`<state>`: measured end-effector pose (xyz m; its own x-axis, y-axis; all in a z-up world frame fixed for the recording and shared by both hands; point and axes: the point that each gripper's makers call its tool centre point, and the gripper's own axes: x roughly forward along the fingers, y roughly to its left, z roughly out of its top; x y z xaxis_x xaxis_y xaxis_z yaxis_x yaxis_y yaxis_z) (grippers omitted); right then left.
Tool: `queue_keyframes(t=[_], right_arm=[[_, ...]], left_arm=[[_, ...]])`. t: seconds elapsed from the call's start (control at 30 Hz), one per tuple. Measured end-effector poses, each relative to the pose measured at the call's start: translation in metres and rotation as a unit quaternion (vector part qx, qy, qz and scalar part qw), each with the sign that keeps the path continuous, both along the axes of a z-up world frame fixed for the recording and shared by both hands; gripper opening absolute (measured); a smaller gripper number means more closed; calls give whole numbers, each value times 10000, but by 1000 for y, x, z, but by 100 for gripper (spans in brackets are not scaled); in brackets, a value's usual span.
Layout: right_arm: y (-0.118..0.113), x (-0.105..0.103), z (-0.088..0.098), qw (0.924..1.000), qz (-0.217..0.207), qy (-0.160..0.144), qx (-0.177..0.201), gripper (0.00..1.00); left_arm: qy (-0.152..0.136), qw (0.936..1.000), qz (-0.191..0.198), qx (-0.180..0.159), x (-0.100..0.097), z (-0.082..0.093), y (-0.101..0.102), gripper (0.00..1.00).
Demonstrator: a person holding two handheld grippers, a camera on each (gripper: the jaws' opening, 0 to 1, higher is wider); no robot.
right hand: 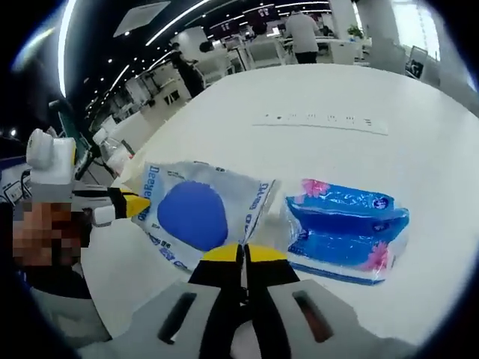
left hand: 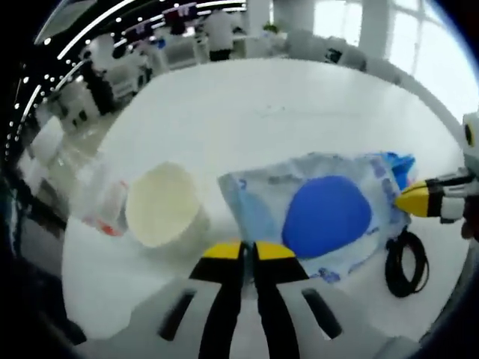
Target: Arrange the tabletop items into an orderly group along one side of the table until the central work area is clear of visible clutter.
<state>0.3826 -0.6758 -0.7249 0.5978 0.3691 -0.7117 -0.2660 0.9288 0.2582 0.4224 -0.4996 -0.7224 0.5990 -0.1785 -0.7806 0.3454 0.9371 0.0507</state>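
While the white desk (left hand: 299,97) shows a broad bare stretch toward its far side, the job looks well under way but not finished, as I read it. Most items sit bunched near one edge: a cream cup (left hand: 161,203), a clear wrapper with red print (left hand: 103,202) just beside it, the blue-disc wipes pack (left hand: 322,213) next along, and a black cable loop (left hand: 406,263) near that pack's corner. From the right gripper view, the wipes pack (right hand: 198,213) lies just beside a blue tissue pack (right hand: 348,228), close but loosely angled, so squaring them into a neat row seems to be what's left.

Count it up: one cup, one wrapper, one wipes pack, one tissue pack, one cable loop. Five items.

Left tool (left hand: 248,250) — yellow tips pressed together, nothing between them, poised at the near edge of the wipes pack. Right tool (right hand: 241,254) — tips likewise together and empty, hovering between the two packs. It also pokes into the left gripper view as a yellow tip at the pack's corner.
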Motion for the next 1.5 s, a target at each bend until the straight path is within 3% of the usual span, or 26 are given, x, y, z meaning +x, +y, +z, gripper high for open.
queue_keyframes(t=[0.33,0.63,0.73,0.97,1.13,1.33,1.5], right_arm=[[10,13,-11,9995,240,61,-200,2],[7,18,-22,9990,231,168,-341,2],[6,19,-24,9971,423,111,-629,2],[5,22,-26,9971,389,140,-633,2],[3,21,-25,9973,386,120,-606,4],[8,18,-19,9966,487,21,-658,18],[7,14,-17,9961,495,43,-735,18]], left_arm=[[-24,9997,59,233,19,-8,4,3],[121,9994,85,322,18,-19,2,3],[157,9993,94,328,19,-23,3,4],[203,9990,135,379,19,-28,1,5],[243,9988,73,410,20,-32,-1,10],[450,9983,-71,353,12,-35,-3,22],[494,9978,-198,407,7,-34,-2,27]])
